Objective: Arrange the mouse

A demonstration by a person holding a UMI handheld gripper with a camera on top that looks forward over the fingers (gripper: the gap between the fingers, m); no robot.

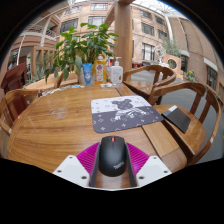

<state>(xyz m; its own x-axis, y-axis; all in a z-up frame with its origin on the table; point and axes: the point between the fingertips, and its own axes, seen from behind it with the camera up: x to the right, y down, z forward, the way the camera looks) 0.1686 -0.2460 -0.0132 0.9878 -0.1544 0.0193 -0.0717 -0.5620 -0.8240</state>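
Observation:
A black computer mouse (112, 155) with a red scroll wheel sits between my gripper's (112, 160) two fingers, its nose pointing ahead. Both magenta pads (87, 156) press against its sides, and it is held above the round wooden table (50, 125). A grey mouse pad (123, 113) with a white bear-like figure and a dark border lies on the table just beyond the fingers, slightly to the right.
A potted green plant (85, 45), a blue bottle (87, 73), a white pump bottle (116, 72) and a small yellow bottle (100, 72) stand at the table's far side. A dark notebook (176, 117) lies right of the pad. Wooden chairs (195, 110) ring the table.

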